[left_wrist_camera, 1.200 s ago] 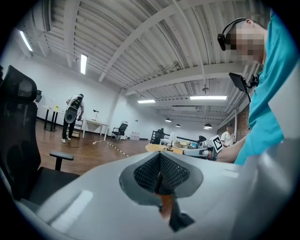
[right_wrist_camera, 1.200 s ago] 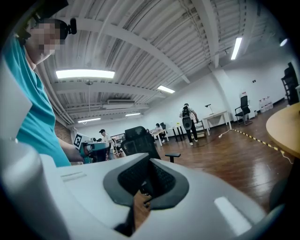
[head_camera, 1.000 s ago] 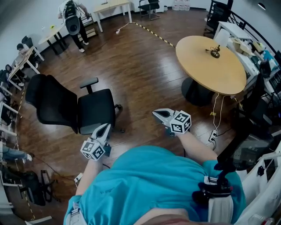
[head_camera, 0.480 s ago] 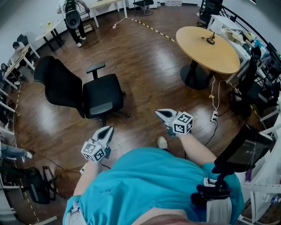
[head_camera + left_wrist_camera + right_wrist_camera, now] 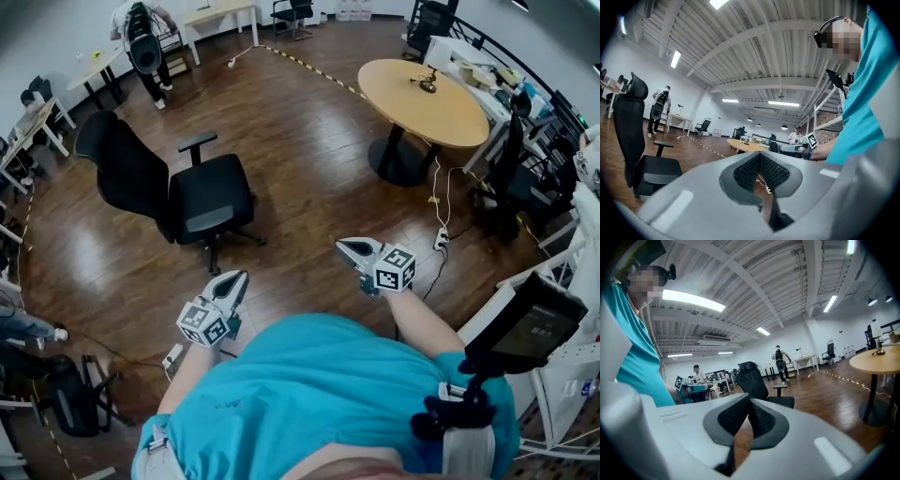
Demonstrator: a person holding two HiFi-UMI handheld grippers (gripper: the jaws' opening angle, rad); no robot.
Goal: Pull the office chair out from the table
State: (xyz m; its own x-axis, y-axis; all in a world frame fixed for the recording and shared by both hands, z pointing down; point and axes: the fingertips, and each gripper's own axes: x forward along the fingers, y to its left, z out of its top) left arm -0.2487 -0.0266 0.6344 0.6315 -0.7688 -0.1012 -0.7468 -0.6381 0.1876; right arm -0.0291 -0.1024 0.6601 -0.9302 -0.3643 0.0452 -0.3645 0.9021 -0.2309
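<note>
Office chair (image 5: 192, 192) is black and high-backed. I see left gripper (image 5: 238, 277) and right gripper (image 5: 343, 247) closed, holding nothing.

The floor (image 5: 309, 187) is dark wood plank, glossy with reflected light. The office chair (image 5: 202, 197), left of centre, looks like black mesh and matt cloth. The round surface (image 5: 436, 94), upper right, is pale smooth wood. The left claw (image 5: 236, 279) and right claw (image 5: 345, 247) are matt grey plastic with textured black pads (image 5: 747, 171).
</note>
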